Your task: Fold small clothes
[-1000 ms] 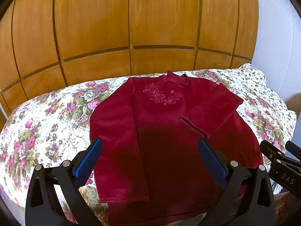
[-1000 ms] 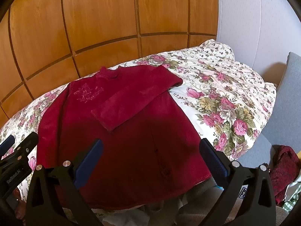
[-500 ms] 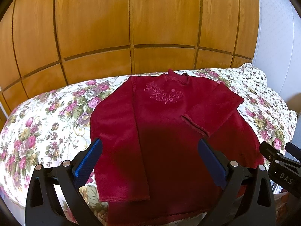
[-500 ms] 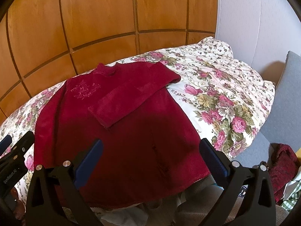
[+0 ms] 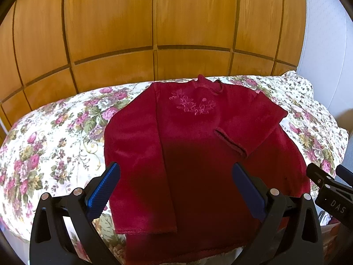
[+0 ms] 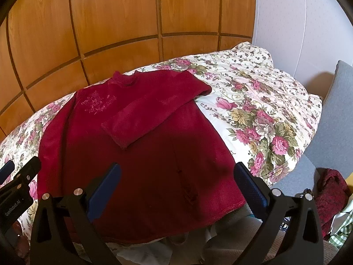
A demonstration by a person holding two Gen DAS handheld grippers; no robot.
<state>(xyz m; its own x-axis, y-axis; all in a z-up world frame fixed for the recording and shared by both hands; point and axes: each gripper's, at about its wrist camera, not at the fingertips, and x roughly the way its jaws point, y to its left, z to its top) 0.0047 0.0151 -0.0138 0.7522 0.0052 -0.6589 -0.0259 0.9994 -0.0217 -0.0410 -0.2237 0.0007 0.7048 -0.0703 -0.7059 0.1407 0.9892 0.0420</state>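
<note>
The red sweater (image 5: 198, 145) lies face up on the bed, on the floral quilt (image 5: 55, 137), its collar toward the wooden panelled wall (image 5: 154, 22) and its hem at the near edge. There is one sweater spread out here, with pink embroidery (image 5: 192, 105) on the chest. One sleeve (image 6: 154, 110) is folded across the front, its cuff resting on the body of the garment; the other sleeve (image 5: 134, 165) lies straight down along the sweater's side, its cuff near the hem.

I hold two tools. My left hand-held gripper (image 5: 176, 187) hangs above the lower part of the sweater with its blue pads (image 5: 103, 187) spread wide and nothing between them. My right hand-held gripper (image 6: 176, 187) hovers over the hem on the other side, also spread wide and empty. Each one shows at the edge of the other's view, so they sit side by side, apart from each other.

To the right of the bed stands a grey upholstered seat (image 6: 335, 121). Beside it, low in the right wrist view, lies a dark red patterned cloth (image 6: 331, 190) next to a bit of green checked fabric (image 6: 344, 227). I see no container holding any of these.
</note>
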